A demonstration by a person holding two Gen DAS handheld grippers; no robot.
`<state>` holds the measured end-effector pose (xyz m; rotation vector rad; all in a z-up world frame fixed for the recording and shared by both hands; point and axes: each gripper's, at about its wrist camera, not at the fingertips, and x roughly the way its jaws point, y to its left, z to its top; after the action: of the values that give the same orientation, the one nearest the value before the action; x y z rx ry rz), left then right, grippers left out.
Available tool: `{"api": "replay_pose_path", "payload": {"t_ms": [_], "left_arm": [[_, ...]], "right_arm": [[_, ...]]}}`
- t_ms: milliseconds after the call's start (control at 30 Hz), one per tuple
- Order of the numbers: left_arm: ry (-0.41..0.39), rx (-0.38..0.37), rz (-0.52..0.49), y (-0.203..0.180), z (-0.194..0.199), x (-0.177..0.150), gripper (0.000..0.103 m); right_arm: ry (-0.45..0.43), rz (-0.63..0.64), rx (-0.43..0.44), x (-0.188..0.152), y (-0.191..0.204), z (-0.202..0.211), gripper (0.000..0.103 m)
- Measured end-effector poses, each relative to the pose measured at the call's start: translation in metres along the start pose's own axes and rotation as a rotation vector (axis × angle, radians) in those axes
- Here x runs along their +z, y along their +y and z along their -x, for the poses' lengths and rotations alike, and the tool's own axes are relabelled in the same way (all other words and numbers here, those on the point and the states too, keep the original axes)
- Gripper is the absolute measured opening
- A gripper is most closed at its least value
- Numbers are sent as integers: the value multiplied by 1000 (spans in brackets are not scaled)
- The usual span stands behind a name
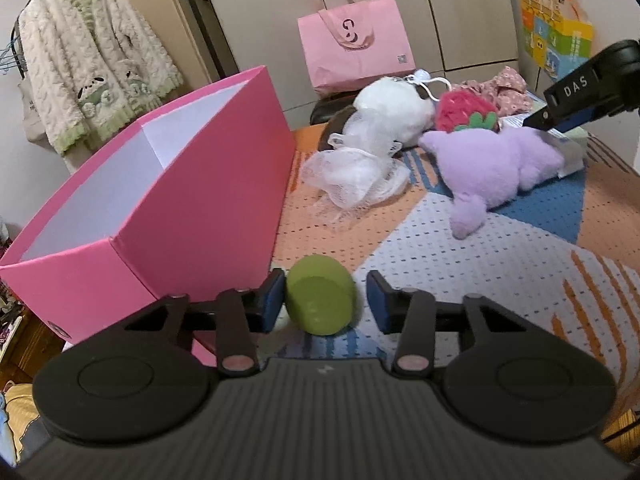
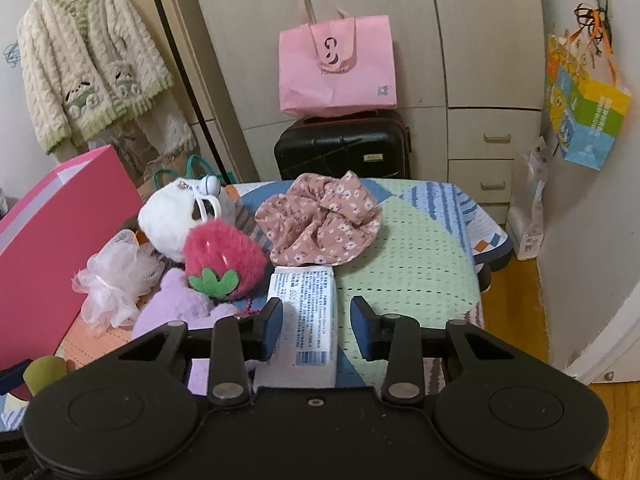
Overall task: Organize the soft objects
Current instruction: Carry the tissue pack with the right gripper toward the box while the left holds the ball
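Observation:
My left gripper (image 1: 326, 300) is open around a green soft cylinder (image 1: 320, 300) lying on the table beside the open pink box (image 1: 200, 208); the left pad touches it, the right pad stands apart. My right gripper (image 2: 316, 326) is open over a white tissue pack (image 2: 304, 320), jaws on either side, not closed. Further back lie a purple plush (image 1: 492, 168), a red strawberry plush (image 2: 224, 260), a white plush (image 2: 172, 216), a white mesh puff (image 2: 112, 276) and a floral pink hat (image 2: 320, 220). The right gripper also shows in the left wrist view (image 1: 576, 100).
The table wears a patterned mat (image 2: 408, 272), with its edge at the right. A black suitcase (image 2: 344, 148) with a pink bag (image 2: 340, 64) stands behind. A fluffy cardigan (image 2: 88, 68) hangs at left, and a colourful bag (image 2: 584, 116) on the right wall.

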<state>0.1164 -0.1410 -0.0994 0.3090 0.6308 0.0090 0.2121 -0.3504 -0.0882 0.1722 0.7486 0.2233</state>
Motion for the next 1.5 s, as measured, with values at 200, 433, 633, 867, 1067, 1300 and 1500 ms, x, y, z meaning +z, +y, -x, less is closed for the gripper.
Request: {"api": "replay_pose_path", "payload": {"t_ms": [200, 433, 633, 867, 1067, 1300, 1500], "left_arm": [[-6, 2, -17, 2, -1, 0, 36], [-31, 0, -66, -3, 1, 0, 35], [-55, -49, -59, -4, 6, 0, 35], [-39, -140, -14, 0, 7, 4, 35], [-35, -165, 0, 2, 7, 3, 35], [5, -254, 30, 13, 14, 10, 35], [103, -360, 48, 27, 12, 14, 35]], "right_arm": [[33, 21, 10, 1, 5, -8, 56], [36, 86, -61, -7, 17, -7, 45], [21, 78, -89, -15, 10, 7, 45], [-5, 80, -105, -26, 12, 23, 45], [-32, 80, -107, -42, 20, 46, 45], [-34, 96, -42, -54, 38, 75, 45], [48, 115, 65, -63, 57, 84, 45]]}}
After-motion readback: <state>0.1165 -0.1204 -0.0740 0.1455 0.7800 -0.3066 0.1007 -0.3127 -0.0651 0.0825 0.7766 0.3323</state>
